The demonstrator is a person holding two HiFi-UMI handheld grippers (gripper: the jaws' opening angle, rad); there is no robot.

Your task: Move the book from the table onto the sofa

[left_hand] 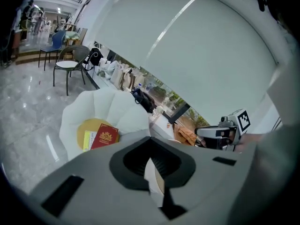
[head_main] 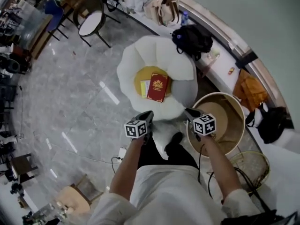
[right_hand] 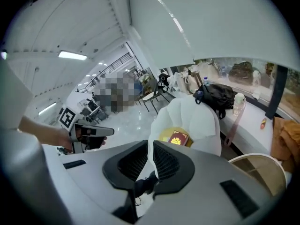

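The red book (head_main: 157,87) lies flat on the yellow cushion (head_main: 143,74) of the white petal-shaped sofa (head_main: 136,60), beside a thin yellow-green booklet (head_main: 145,88). Both grippers hang in the air short of the sofa, apart from the book. My left gripper (head_main: 147,114) is shut with nothing between its jaws; my right gripper (head_main: 190,112) is shut and empty too. The left gripper view shows the book (left_hand: 105,136) beyond the closed left gripper (left_hand: 150,159), with the right gripper (left_hand: 220,131) off to the right. In the right gripper view the book (right_hand: 178,138) lies past the right gripper (right_hand: 151,146).
A round beige table (head_main: 240,125) stands right of the sofa, under my right hand. A wicker basket (head_main: 251,165) sits near it. A black bag (head_main: 192,39) and other bags line the window ledge behind. A round-seat chair (head_main: 91,20) stands at the far left on the marble floor.
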